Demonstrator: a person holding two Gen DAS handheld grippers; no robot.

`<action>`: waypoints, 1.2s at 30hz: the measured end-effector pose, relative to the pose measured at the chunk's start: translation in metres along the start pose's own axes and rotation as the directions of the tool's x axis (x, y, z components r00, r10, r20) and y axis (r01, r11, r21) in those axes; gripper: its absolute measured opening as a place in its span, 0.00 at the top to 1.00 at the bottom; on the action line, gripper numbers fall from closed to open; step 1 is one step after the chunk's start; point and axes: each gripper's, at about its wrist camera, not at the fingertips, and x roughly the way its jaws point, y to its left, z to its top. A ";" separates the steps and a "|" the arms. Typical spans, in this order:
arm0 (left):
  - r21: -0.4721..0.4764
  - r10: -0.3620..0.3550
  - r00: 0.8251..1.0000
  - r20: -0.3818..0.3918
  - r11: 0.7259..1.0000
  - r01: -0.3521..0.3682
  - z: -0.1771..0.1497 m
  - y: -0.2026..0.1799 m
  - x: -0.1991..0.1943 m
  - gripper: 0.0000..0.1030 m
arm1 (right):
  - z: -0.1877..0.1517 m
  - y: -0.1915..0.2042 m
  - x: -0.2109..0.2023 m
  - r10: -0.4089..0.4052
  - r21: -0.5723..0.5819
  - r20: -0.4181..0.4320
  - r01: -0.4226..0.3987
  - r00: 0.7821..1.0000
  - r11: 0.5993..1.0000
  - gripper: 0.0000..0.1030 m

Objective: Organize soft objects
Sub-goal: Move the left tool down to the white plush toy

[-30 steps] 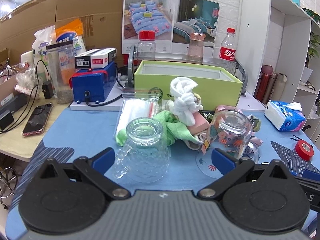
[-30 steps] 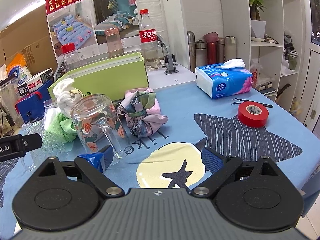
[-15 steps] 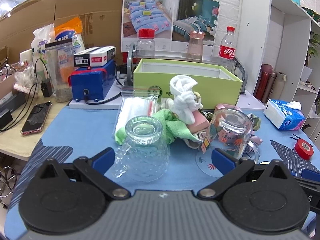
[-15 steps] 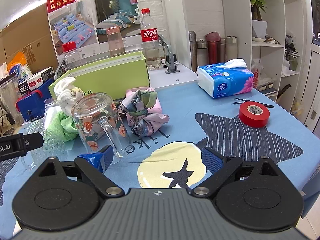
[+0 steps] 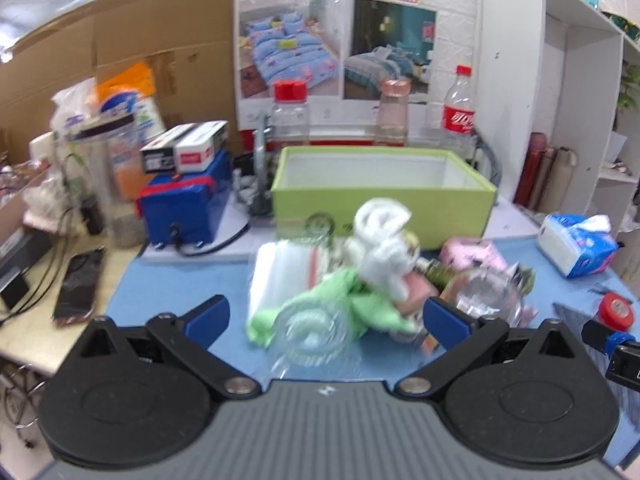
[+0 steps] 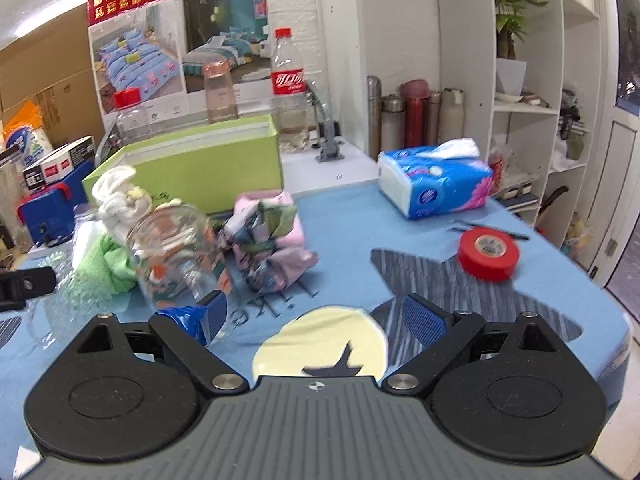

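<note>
1. Blue printed tablecloth [image 6: 400, 216], flat fabric, carries everything; motion blur in both views.
2. Green box [image 5: 384, 204], rectangular, open top, white inside, at 12 o'clock from the left gripper [image 5: 326, 314], behind the soft pile.
3. Tissue pack [image 6: 436, 184], soft plastic wrap, at 1 o'clock from the right gripper [image 6: 316, 312]; red tape roll [image 6: 489, 253] at 2 o'clock, well apart from the pile.
4. Patterned cloth bundle [image 6: 272, 244], crumpled, pink and floral, at 11 o'clock from the right gripper, near but not between its fingers.
5. Printed glass mug [image 6: 176, 252], transparent, upturned and tilted, just beside the bundle; it stands against the right gripper's left fingertip, contact unclear.
6. Textured clear glass [image 5: 312, 340], upturned, sits between the left gripper's fingers, blocking the way to the green towel [image 5: 360, 304] directly behind it.
7. White knotted cloth [image 5: 382, 244], fluffy, on top of the towel at 12 o'clock; clear plastic bag [image 5: 280, 272] at 11 o'clock.
8. Both grippers spread wide, holding nothing.
</note>
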 end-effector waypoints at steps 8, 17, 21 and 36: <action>0.215 -0.093 0.973 -0.211 0.967 0.139 0.061 -0.036 0.101 0.00 | 0.043 -0.023 0.018 0.004 0.073 0.040 -0.007 0.999 0.997 0.20; 0.108 0.177 0.956 -0.233 0.982 -0.156 0.063 0.060 0.127 0.01 | 0.060 -0.042 0.065 -0.022 0.083 -0.028 0.024 0.999 0.996 0.20; 0.057 0.389 0.891 -0.236 0.921 -0.386 0.056 0.118 0.116 0.01 | 0.066 -0.039 0.084 -0.007 0.066 -0.063 0.011 0.998 0.998 0.20; 0.211 0.068 0.946 -0.317 0.977 0.000 0.054 0.036 0.155 0.00 | 0.086 -0.014 0.096 0.097 0.072 -0.099 -0.090 0.990 0.993 0.20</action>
